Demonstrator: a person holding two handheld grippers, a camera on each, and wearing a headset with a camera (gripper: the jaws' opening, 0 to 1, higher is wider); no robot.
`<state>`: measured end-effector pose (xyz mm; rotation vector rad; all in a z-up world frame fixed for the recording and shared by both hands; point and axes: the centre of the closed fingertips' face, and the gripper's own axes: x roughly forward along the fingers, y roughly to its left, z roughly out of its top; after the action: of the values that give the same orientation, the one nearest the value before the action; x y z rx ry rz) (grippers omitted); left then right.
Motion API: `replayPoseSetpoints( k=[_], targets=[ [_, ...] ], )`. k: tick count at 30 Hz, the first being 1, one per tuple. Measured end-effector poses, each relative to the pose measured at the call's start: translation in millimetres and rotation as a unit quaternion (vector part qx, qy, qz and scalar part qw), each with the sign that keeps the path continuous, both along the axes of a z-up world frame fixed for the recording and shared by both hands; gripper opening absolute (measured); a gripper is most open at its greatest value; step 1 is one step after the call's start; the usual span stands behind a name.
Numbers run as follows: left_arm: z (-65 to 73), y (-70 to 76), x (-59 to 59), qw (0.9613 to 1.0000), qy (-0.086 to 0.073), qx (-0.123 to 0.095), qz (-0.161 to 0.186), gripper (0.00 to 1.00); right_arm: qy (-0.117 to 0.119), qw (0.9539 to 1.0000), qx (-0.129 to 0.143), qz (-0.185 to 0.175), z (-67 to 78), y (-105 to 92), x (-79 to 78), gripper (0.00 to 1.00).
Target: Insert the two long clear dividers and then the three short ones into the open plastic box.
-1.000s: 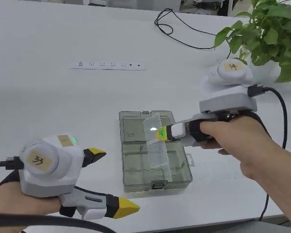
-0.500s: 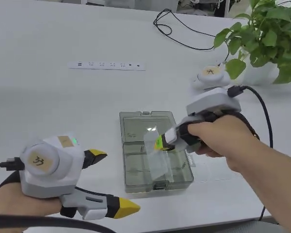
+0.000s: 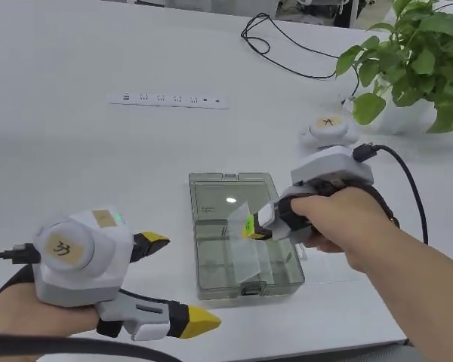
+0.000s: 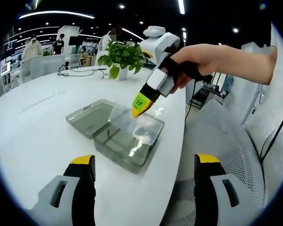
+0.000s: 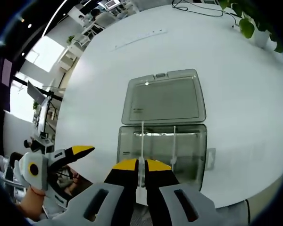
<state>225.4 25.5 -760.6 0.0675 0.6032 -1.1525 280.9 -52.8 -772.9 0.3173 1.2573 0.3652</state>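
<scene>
My right gripper (image 3: 251, 226) pinches a clear divider (image 3: 245, 253), tilted over the smoky plastic box (image 3: 219, 194) near the front edge of the white bench (image 3: 75, 151). My left gripper (image 3: 187, 281) gapes empty.

The potted plant (image 3: 417, 56) is cut off at the head view's top and right edges. The lower edge of the clear divider (image 3: 245, 245) blurs into the plastic box (image 3: 211, 197); its seating cannot be told.

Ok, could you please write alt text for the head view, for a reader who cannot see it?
The right gripper holds a clear divider over the open box on a white table. The left gripper hovers at the near left, jaws open. A plant stands at the far right.
</scene>
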Motion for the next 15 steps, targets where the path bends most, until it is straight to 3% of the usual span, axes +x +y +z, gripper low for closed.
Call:
replayPoseSetpoints(
  k=[15],
  targets=[
    [-1.1,-1.4,0.5,0.9999,0.005,-0.009,0.002,0.87,0.010,0.9998,-0.018,0.008,-15.2,-1.6,2.3,0.07]
  ],
)
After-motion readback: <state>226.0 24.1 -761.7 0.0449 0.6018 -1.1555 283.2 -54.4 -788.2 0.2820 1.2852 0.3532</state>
